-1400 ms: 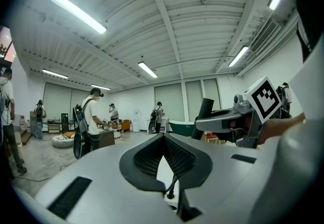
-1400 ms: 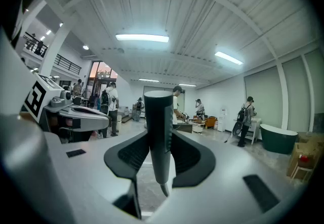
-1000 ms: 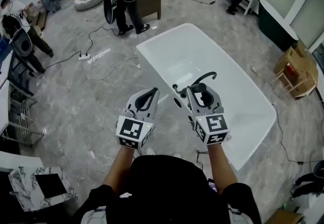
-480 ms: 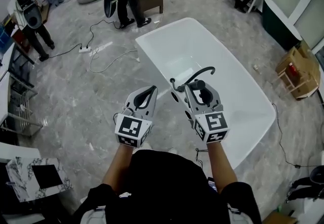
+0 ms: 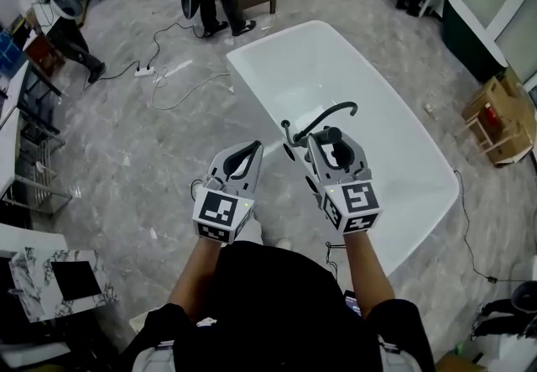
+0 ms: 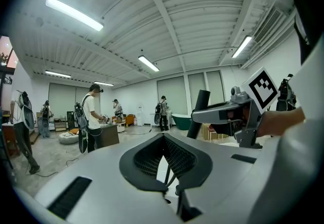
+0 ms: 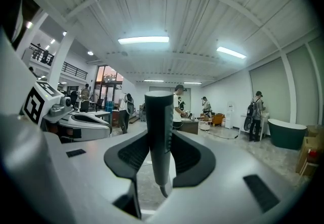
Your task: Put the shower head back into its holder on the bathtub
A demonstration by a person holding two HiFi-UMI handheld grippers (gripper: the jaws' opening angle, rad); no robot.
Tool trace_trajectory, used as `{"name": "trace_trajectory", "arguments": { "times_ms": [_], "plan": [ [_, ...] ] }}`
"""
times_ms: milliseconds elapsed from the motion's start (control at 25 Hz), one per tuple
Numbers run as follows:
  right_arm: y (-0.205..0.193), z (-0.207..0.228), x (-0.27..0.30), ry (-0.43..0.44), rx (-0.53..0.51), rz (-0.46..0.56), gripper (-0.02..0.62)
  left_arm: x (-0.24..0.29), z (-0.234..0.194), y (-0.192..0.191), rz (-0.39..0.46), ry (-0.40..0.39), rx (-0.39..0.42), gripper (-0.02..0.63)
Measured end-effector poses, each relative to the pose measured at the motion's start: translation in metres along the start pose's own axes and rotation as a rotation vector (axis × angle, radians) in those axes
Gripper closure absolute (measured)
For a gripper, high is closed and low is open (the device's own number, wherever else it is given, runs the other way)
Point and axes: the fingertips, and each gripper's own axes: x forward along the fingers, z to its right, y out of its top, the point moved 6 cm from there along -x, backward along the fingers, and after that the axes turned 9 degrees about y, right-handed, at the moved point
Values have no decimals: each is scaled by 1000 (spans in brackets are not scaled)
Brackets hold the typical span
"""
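Right tool [image 5: 333, 144] is clamped on the black shower head [image 7: 159, 137] — handle upright between the pads, over the near rim of the white bathtub [image 5: 394, 135]. Curved black spout [image 5: 323, 118] at its twelve o'clock. Left tool [image 5: 252, 152], at nine o'clock — tips together, carrying nothing.

Left claw [image 5: 253, 149] closed, right claw [image 5: 329, 140] clamped, side by side
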Motion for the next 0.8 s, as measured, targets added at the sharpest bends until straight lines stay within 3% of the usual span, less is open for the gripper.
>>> {"name": "trace_trajectory", "arguments": {
  "times_ms": [400,800],
  "plan": [
    [3,13,31,3,4,-6,461,29,-21,-4,5,-3,20,592],
    [8,47,98,-18,18,-10,460,95,-64,1,-16,-28,1,592]
  ]
}}
